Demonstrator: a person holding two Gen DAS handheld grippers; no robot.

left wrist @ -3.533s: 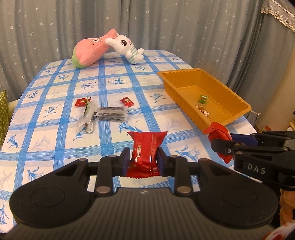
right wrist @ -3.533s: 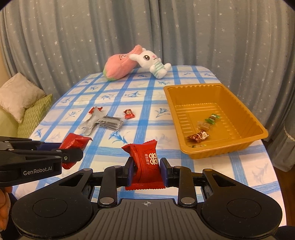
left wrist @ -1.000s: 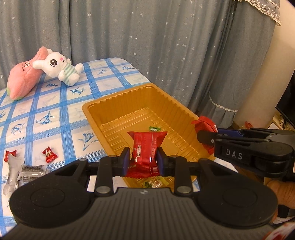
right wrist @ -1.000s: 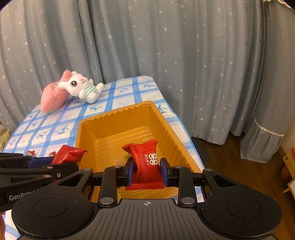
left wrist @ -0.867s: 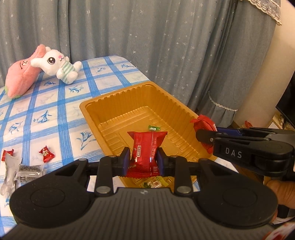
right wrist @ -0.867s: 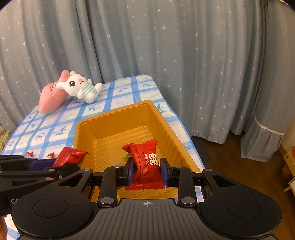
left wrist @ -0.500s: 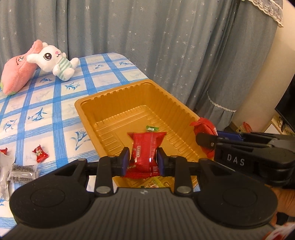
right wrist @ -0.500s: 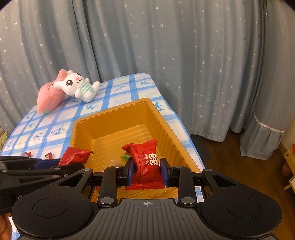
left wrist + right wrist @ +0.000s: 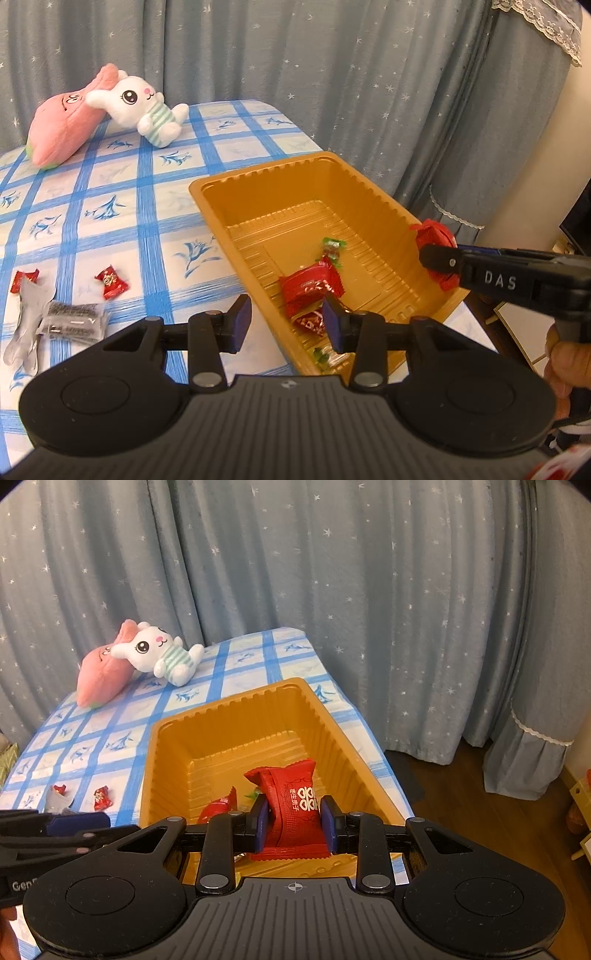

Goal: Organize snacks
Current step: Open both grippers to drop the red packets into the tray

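Star-print curtains behind checked counter [image 9: 110, 229]. Orange tray [image 9: 332, 723] centre frame. Right gripper [image 9: 294, 823] pinched red snack packet [image 9: 295, 794] upright directly above tray's near end. Left gripper [image 9: 282, 321] spread, empty, beside released red packet [image 9: 308, 286] lying in tray.

Orange ribbed plastic tray [image 9: 236, 177]; shiny red foil snack packet [image 9: 295, 805], white print; white cloth table cover [image 9: 122, 192], blue grid, blue flower sprigs; grey-blue curtain [image 9: 332, 590], white stars, twelve o'clock.
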